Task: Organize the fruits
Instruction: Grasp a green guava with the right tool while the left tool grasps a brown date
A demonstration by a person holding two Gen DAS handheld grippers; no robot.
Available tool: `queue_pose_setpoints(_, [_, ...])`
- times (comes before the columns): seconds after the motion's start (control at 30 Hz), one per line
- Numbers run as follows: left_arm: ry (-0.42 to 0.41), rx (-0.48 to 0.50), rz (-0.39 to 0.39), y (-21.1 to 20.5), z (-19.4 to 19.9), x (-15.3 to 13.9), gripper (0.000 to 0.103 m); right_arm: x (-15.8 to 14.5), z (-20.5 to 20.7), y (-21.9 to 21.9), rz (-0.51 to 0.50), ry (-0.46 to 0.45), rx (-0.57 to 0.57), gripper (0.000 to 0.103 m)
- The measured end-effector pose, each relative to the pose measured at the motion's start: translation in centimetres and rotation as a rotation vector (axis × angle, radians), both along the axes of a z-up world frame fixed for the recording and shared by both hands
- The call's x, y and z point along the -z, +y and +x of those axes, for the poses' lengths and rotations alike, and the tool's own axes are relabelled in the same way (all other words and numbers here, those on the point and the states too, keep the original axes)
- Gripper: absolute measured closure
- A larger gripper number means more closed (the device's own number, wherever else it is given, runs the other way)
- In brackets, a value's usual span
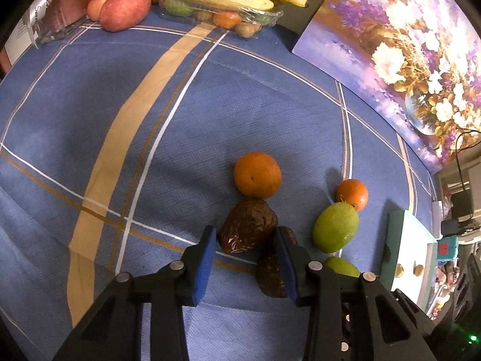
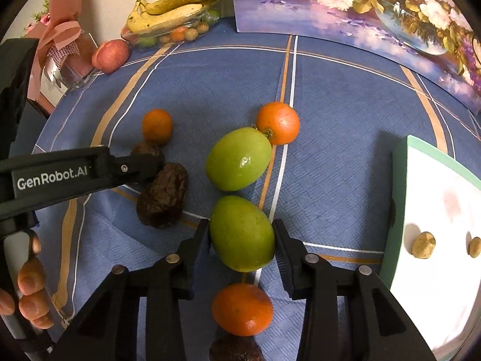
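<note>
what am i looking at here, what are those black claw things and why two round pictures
Each round picture comes from a fisheye camera mounted on a hand-held gripper; a person holds one in each hand, and there is no robot arm. The left wrist view looks along the left gripper, whose blue pads close on a dark wrinkled fruit. The right wrist view shows the right gripper shut on a green fruit, with the other gripper's finger and the person's hand at its left edge. On the blue checked tablecloth lie small oranges, another green fruit, a white tray and, at the back, bananas over a clear box.
</note>
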State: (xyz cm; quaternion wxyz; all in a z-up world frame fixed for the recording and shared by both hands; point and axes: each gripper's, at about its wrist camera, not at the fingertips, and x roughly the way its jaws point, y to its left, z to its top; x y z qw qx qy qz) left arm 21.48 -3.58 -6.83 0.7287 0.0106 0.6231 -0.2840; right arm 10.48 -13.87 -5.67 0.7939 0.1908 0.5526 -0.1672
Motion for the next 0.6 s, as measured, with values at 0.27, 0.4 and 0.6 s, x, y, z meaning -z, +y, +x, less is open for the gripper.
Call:
queue_pose_setpoints(0.27, [-0.048, 0.004, -0.023, -0.4, -1.0, -3.1, 0.061, -2.2, -0.6, -0.4, -0.015, -0.048, 0.014, 0.061])
queue_pose_setpoints(0.4, [-0.080, 0.008, -0.032, -0.5, -1.4, -4.5, 0.061, -3.6, -1.4, -0.9, -0.025, -0.075, 0.034, 0.061])
queue_pose_setpoints(0.6, [-0.107, 0.006, -0.038, -0.7, -2.0, -6.1, 0.061, -5.3, -2.4, -1.6, -0.035, -0.101, 0.059, 0.061])
